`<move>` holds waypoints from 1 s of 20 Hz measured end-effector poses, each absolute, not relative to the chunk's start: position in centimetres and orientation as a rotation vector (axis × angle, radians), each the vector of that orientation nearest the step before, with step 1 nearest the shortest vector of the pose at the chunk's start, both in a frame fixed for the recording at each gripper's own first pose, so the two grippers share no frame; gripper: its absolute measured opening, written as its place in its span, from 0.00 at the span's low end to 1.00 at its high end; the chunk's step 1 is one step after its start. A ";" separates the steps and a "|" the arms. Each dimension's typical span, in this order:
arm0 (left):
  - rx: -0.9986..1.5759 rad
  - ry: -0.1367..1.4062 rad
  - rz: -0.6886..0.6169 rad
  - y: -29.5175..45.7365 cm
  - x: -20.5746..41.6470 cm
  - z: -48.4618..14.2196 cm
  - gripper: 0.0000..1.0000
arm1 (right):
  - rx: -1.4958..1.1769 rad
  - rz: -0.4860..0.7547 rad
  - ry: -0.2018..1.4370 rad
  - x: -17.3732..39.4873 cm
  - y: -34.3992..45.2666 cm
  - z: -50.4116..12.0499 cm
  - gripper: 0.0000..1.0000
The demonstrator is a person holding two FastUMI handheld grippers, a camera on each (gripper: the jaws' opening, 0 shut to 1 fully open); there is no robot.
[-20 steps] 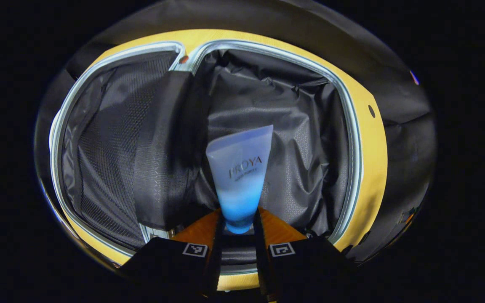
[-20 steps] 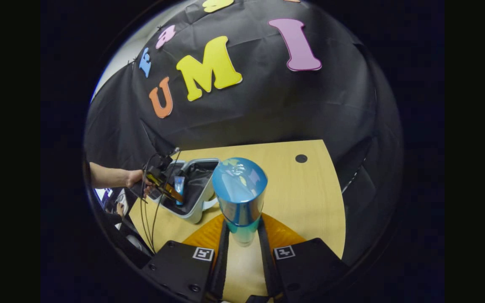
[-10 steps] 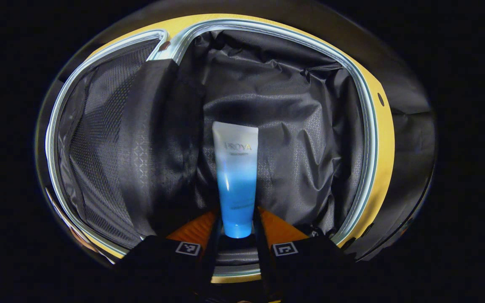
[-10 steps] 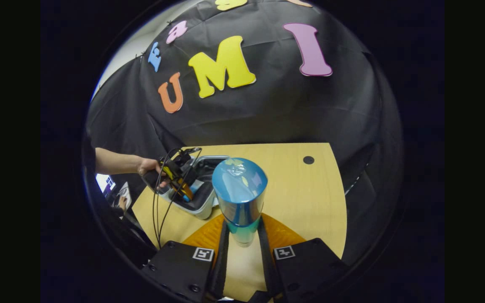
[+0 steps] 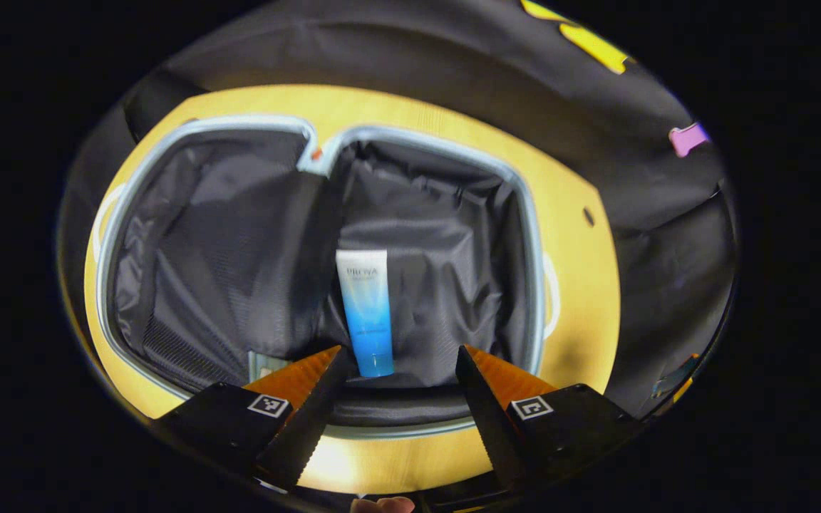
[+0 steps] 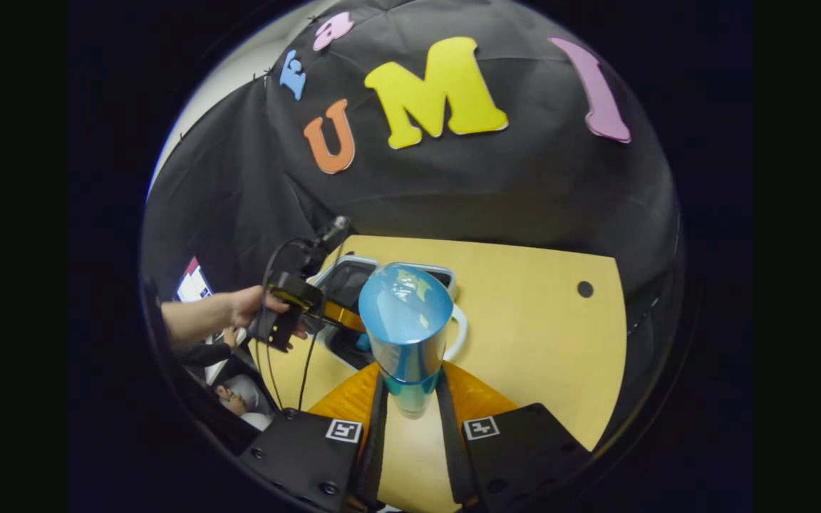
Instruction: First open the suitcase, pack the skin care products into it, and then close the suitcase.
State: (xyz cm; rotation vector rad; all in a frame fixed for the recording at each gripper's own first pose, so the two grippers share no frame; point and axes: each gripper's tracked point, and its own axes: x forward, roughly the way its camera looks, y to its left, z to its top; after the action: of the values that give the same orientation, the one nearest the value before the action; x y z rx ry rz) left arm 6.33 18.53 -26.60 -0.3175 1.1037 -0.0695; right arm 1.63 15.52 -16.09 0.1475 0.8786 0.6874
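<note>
Left gripper point(image 5: 396, 367): jaws spread wide, nothing between them. It hangs above the open suitcase point(image 5: 532, 235), looking down into it. The tube point(image 5: 366, 312) lies on the dark lining of the right-hand half, apart from both fingers, just ahead of the gap between them. Its long axis runs away from the gripper, blue cap end nearest, pale crimped end farthest.

Right gripper point(image 6: 410, 413): clamped on the bottle point(image 6: 406, 328), both fingers pressing its lower body, the glossy blue cap towards the camera. The bottle is held over the wooden table point(image 6: 524, 342), short of the case.

Key relation for the coming move: the suitcase point(image 6: 446, 274) lies ahead and slightly left of the right gripper, partly hidden behind the bottle. The left gripper point(image 6: 343, 315) and the hand point(image 6: 246, 306) holding it sit over the case's near edge, so the left hand is the nearer one and stands in the approach line. Judgement: the bottle likely goes in next, and the left gripper needs to clear first.

The left gripper view gives the case interior, both lined halves and where the tube rests. The right gripper view gives the spacing of the two grippers and the white handle point(image 6: 459, 335) on the case's side.
</note>
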 end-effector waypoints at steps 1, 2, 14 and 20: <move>-0.335 1.004 -0.064 18.7 6.2 -24.8 0.98 | 0.137 0.709 0.903 2.4 17.5 -16.4 0.35; -0.345 0.918 -0.050 19.0 5.5 -23.1 0.98 | 0.135 0.727 0.932 3.2 19.5 -17.0 0.35; -0.273 0.549 0.025 24.4 -7.6 -15.8 0.98 | 0.010 0.562 1.455 6.2 30.2 -32.8 0.35; -0.319 0.563 0.079 26.9 -10.1 -16.2 0.98 | 0.054 0.330 1.644 6.7 30.5 -38.4 0.33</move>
State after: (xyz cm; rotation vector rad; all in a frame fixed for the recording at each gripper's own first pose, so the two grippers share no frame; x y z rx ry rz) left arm -10.15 26.94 -16.25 -0.3190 0.5633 0.0793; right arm 6.72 30.51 -38.35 0.0540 1.6440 0.3301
